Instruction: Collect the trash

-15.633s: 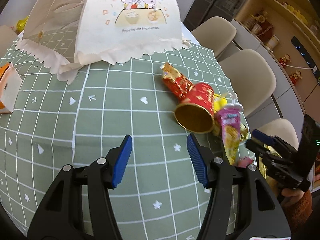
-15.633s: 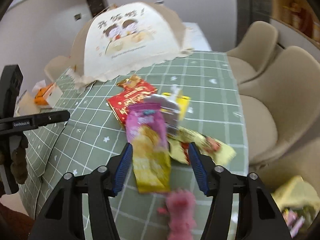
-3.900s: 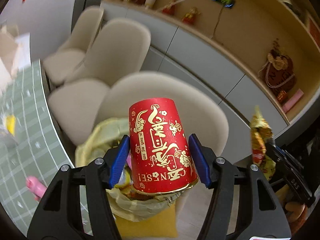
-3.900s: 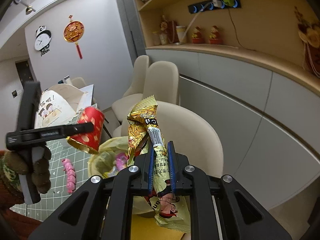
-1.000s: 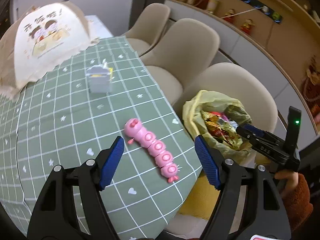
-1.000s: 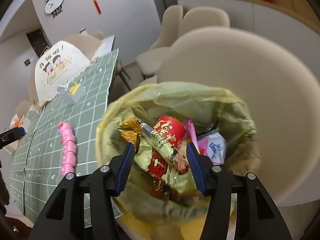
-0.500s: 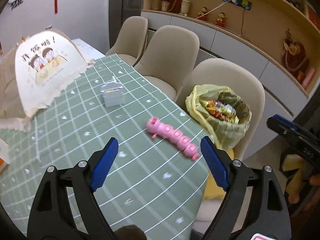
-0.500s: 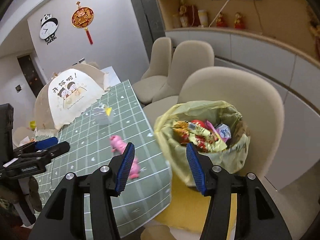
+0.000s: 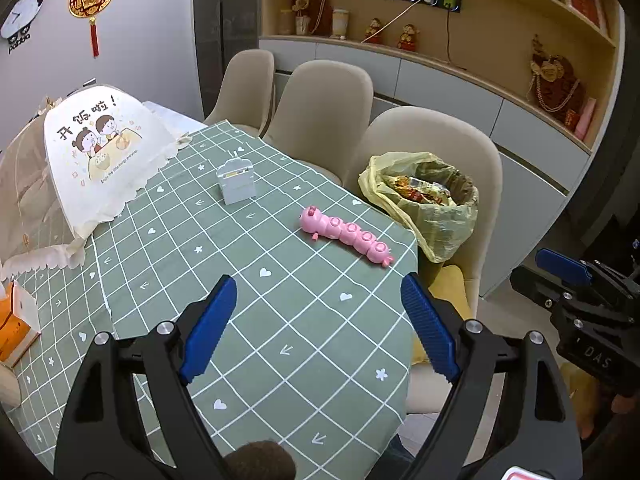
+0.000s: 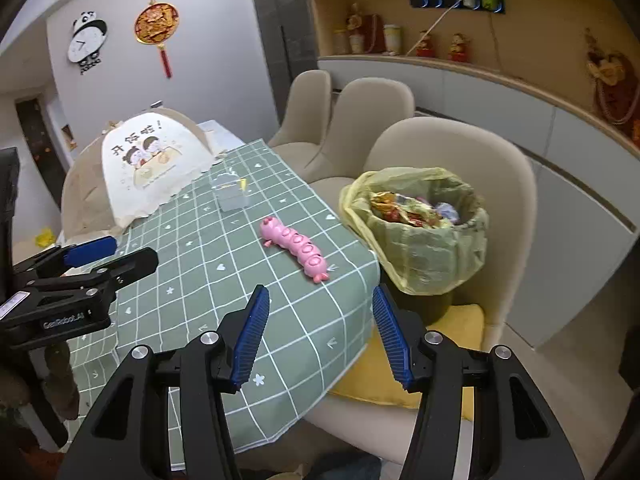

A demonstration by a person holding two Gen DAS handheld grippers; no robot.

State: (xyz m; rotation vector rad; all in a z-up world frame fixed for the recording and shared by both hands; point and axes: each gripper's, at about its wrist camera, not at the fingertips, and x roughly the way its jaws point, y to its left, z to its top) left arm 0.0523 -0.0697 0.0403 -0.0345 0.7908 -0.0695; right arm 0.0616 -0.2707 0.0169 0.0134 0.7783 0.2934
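Observation:
A yellow trash bag (image 9: pixel 430 216) (image 10: pixel 416 248) full of wrappers sits on the nearest beige chair (image 9: pixel 436 136) beside the table. On the green checked tablecloth (image 9: pixel 248 304) (image 10: pixel 200 264) lie a pink caterpillar toy (image 9: pixel 346 236) (image 10: pixel 295 249) near the edge and a small grey box (image 9: pixel 236 182) (image 10: pixel 231 194) farther back. My left gripper (image 9: pixel 318 324) hovers open and empty over the near end of the table. Over the table's corner my right gripper (image 10: pixel 322 334) also stands open and empty, well short of the bag. Each gripper shows at the edge of the other's view.
A large white food cover (image 9: pixel 100 156) (image 10: pixel 148 164) with a cartoon print stands at the table's far left. An orange-and-white tissue box (image 9: pixel 14 320) sits at the left edge. Two more beige chairs (image 9: pixel 320 108) line the table's right side; cabinets and shelves run behind.
Both grippers have pulled back and up from the bag and the table edge. The right one was just above the bag's mouth; the bag is now farther away. The left jaws have widened.

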